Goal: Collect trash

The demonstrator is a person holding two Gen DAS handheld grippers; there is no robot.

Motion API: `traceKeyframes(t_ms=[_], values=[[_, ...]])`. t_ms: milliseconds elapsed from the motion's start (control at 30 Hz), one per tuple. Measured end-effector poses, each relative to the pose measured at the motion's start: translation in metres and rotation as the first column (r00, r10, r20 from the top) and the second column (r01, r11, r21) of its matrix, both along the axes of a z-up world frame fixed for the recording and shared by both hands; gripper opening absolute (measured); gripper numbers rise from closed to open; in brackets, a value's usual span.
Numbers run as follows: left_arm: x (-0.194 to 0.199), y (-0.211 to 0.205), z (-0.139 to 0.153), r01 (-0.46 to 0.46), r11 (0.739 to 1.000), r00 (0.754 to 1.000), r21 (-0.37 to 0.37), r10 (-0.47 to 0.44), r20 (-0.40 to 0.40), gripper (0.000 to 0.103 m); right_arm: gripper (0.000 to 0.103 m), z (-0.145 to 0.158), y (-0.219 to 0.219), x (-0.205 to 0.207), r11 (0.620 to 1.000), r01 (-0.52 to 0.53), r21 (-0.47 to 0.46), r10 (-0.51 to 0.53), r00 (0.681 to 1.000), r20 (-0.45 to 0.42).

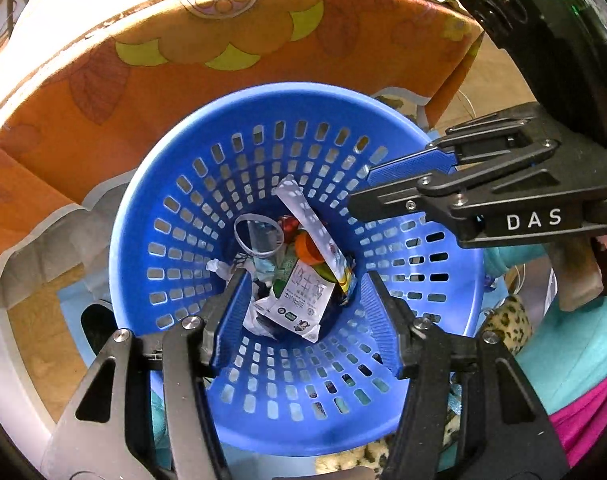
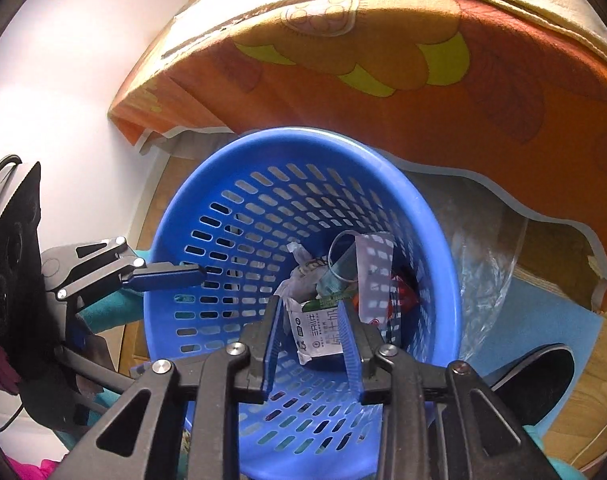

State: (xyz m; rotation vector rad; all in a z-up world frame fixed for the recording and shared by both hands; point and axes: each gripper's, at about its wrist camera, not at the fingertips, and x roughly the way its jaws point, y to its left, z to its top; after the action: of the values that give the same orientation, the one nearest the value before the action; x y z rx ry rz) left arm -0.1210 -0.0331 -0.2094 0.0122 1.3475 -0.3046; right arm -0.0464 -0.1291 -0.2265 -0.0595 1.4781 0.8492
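A blue perforated basket (image 1: 183,216) (image 2: 231,216) stands on the floor below both grippers. On its bottom lie a white and green milk carton (image 1: 299,300) (image 2: 315,332), a long white wrapper (image 1: 303,216) (image 2: 373,276), a clear plastic cup (image 1: 259,236) (image 2: 343,256) and crumpled paper (image 1: 219,268). My left gripper (image 1: 307,312) (image 2: 201,276) hangs open above the basket's mouth, nothing between its fingers. My right gripper (image 2: 311,336) (image 1: 359,196) points down over the rim, its jaws a little apart and empty; the carton only shows between them, far below.
An orange flowered cloth (image 1: 143,92) (image 2: 423,100) hangs over the table edge just behind the basket. A clear plastic bag (image 2: 483,264), a blue mat (image 2: 551,320) and a dark shoe (image 2: 535,380) lie to the right. Leopard-print fabric (image 1: 507,320) lies beside the basket.
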Motion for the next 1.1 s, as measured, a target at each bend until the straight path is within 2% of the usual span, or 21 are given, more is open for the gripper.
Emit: traceKeyframes(t_ms=[233, 500, 567, 700, 800, 900, 1000, 1067, 1100], values=[[0.006, 0.005, 0.02, -0.034, 0.999, 0.997, -0.001, 0.034, 0.066, 0.059, 0.03, 0.017, -0.003, 0.002, 1.0, 0.01, 0.026, -0.011, 0.999, 0.042], [0.022, 0.019, 0.056, -0.103, 0.995, 0.98, -0.009, 0.103, 0.168, 0.059, 0.03, 0.056, -0.007, 0.012, 0.997, 0.032, 0.067, -0.042, 0.988, 0.149], [0.027, 0.023, 0.064, -0.119, 0.993, 0.975, -0.017, 0.12, 0.187, 0.059, 0.033, 0.066, -0.007, 0.015, 0.997, 0.037, 0.073, -0.049, 0.982, 0.181], [0.04, 0.03, 0.081, -0.141, 0.99, 0.963, -0.02, 0.141, 0.231, 0.059, 0.046, 0.085, -0.009, 0.023, 0.995, 0.053, 0.088, -0.073, 0.968, 0.238], [0.05, 0.034, 0.093, -0.154, 0.988, 0.952, -0.024, 0.155, 0.264, 0.059, 0.048, 0.098, -0.012, 0.029, 0.993, 0.067, 0.098, -0.091, 0.958, 0.273], [0.061, 0.039, 0.105, -0.17, 0.985, 0.94, -0.025, 0.169, 0.297, 0.059, 0.058, 0.112, -0.015, 0.037, 0.992, 0.082, 0.095, -0.109, 0.94, 0.324], [0.071, 0.042, 0.116, -0.179, 0.984, 0.928, -0.027, 0.178, 0.327, 0.059, 0.059, 0.124, -0.017, 0.042, 0.992, 0.092, 0.087, -0.118, 0.923, 0.366], [0.078, 0.042, 0.121, -0.182, 0.983, 0.923, -0.026, 0.18, 0.342, 0.059, 0.068, 0.13, -0.022, 0.047, 0.992, 0.1, 0.082, -0.124, 0.913, 0.389], [0.083, 0.041, 0.122, -0.181, 0.983, 0.921, -0.025, 0.178, 0.347, 0.059, 0.076, 0.134, -0.024, 0.049, 0.99, 0.11, 0.083, -0.135, 0.904, 0.405]])
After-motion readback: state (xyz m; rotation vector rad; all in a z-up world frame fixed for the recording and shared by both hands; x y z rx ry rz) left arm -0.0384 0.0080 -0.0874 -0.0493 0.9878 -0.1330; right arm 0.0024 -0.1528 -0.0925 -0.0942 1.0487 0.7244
